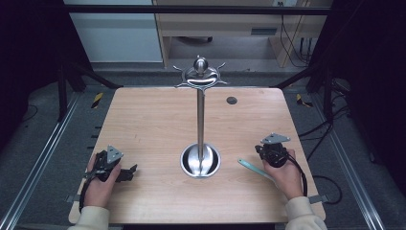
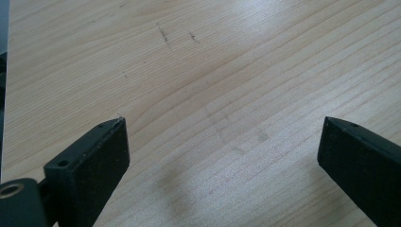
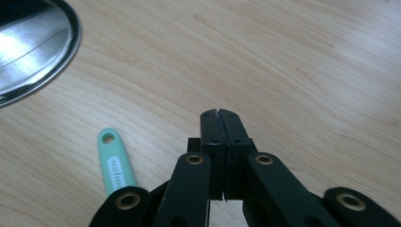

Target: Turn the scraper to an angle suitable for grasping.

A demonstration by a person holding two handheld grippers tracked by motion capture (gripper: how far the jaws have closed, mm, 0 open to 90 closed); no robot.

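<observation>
Leftmost, the left gripper [image 1: 125,173] rests low over the pale wooden table [image 1: 153,124], held in the person's left hand [image 1: 100,184]. Its two black fingers [image 2: 101,156] stand spread wide apart, with only bare wood grain between them and nothing touching either pad.

Further right, well ahead of those fingers, stands the tall steel rack with a round dished base [image 1: 200,160], a thin upright pole and a crown of curved hooks at its top; the base's shiny rim [image 3: 33,47] shows up and to the left of the right gripper's fingertips.

Next comes the mint-green flat plastic handle with a hole at its end [image 3: 113,163], lying flat on the wood just beside the right gripper's fingers, on their left, not touching them.

Rightmost, the right gripper [image 3: 220,114], held in the person's right hand [image 1: 287,175], has its fingers pressed together, pinching nothing.
</observation>
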